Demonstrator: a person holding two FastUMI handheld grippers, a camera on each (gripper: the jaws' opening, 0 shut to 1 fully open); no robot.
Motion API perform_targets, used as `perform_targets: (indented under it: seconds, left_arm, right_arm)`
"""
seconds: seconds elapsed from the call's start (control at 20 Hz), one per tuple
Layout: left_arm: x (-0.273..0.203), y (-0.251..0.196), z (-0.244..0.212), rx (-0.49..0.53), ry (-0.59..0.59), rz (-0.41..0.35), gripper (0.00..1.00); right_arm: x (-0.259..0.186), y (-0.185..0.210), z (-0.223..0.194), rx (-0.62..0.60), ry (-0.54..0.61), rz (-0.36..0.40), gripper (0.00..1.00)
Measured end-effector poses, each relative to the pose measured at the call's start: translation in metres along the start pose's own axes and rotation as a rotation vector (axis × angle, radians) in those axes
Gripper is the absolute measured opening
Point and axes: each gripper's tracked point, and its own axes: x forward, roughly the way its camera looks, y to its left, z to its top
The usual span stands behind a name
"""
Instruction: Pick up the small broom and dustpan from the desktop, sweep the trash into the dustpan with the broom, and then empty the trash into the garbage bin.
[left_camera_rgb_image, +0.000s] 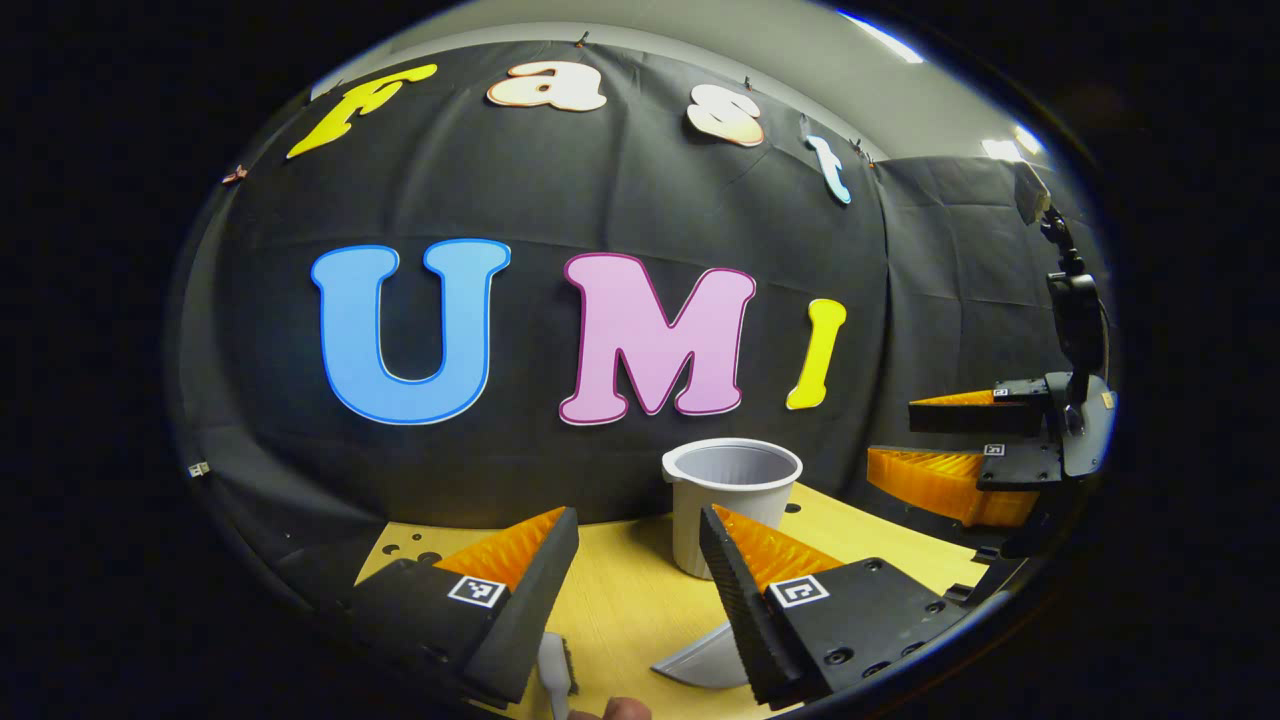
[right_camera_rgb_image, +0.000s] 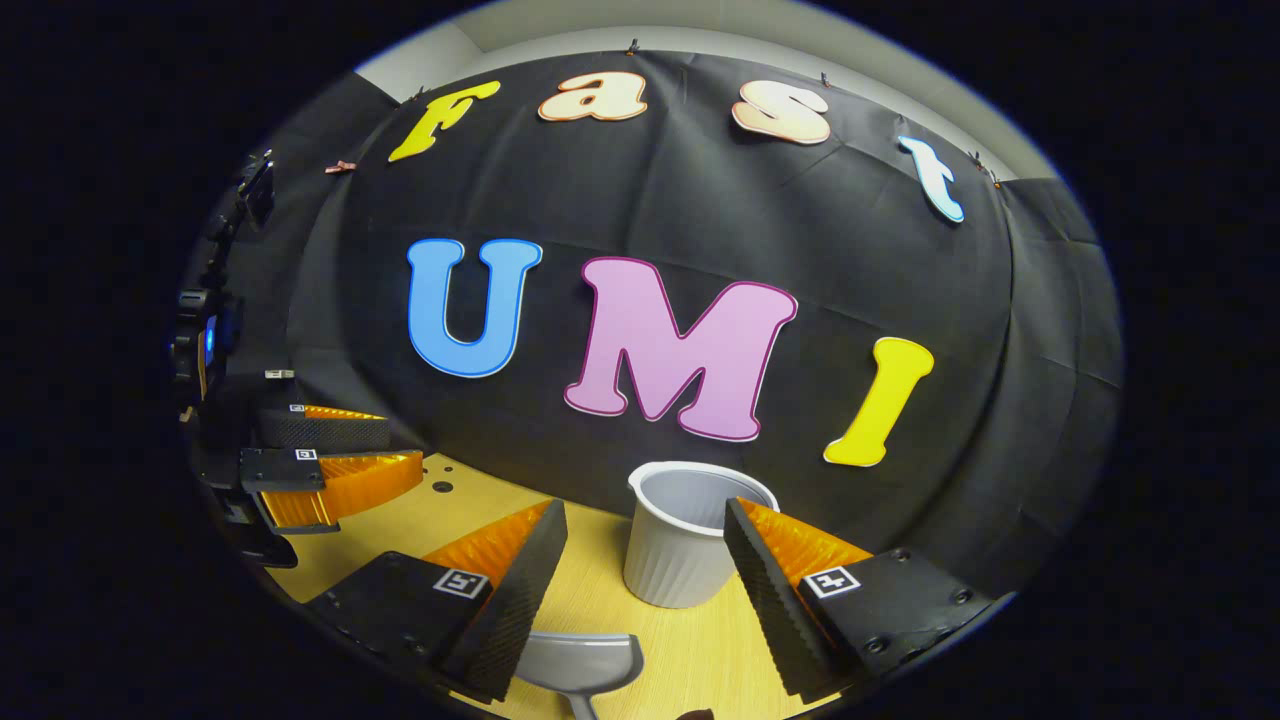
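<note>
On the pale wooden desktop (right_camera_rgb_image: 680, 640), both grippers gape wide and empty: left gripper (left_camera_rgb_image: 640, 590), right gripper (right_camera_rgb_image: 645, 590). The dustpan (right_camera_rgb_image: 585, 660) and small broom (left_camera_rgb_image: 555, 672) look light, stiff plastic; I would grip their slim handles.

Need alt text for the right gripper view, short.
The right gripper, open and empty, hovers over a wooden desktop facing a white ribbed bin. A grey dustpan lies below it; the left gripper, open, is at far left.

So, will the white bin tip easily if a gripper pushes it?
Probably yes. The bin looks like thin ribbed plastic and seems empty, so likely light. It narrows toward its base, so a push near the rim may tip it; lower down, it may slide on the smooth table.
</note>
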Motion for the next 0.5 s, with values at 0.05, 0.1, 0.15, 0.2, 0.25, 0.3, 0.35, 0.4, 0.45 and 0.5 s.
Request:
perform_targets:
  seconds: [0.05,0.1,0.15,0.2,0.25,0.3,0.35,0.4,0.45,0.5]
  left_arm:
    - [-0.002,-0.003,0.004,-0.003,-0.004,0.013,0.81]
    - [-0.002,-0.008,0.006,-0.01,-0.003,0.022,0.81]
    - [-0.002,-0.014,0.007,-0.023,0.001,0.028,0.83]
    - [-0.002,-0.02,0.005,-0.038,0.006,0.035,0.81]
    - [-0.002,-0.025,0.006,-0.051,0.01,0.043,0.81]
    - [-0.001,-0.031,0.005,-0.063,0.015,0.05,0.81]
    - [0.0,-0.036,0.005,-0.071,0.026,0.055,0.81]
    - [0.002,-0.042,0.004,-0.075,0.033,0.06,0.81]
    - [0.003,-0.048,0.005,-0.076,0.036,0.064,0.81]
    - [0.006,-0.052,0.006,-0.073,0.038,0.075,0.81]
  right_arm:
    - [0.002,-0.005,0.0,0.011,0.0,0.009,0.98]
    - [0.003,-0.01,-0.001,0.022,0.005,0.02,0.98]
    - [0.003,-0.014,-0.002,0.031,0.008,0.032,0.98]
    - [0.002,-0.019,-0.002,0.037,0.007,0.043,0.98]
    - [0.001,-0.024,-0.003,0.042,0.006,0.055,0.98]
    - [0.0,-0.031,-0.004,0.047,0.003,0.059,0.98]
    - [-0.001,-0.035,-0.004,0.053,0.002,0.071,0.98]
    - [-0.001,-0.041,-0.004,0.054,-0.003,0.078,0.98]
    - [-0.001,-0.047,-0.005,0.048,-0.003,0.084,0.98]
    - [-0.001,-0.052,-0.005,0.044,-0.003,0.091,0.98]
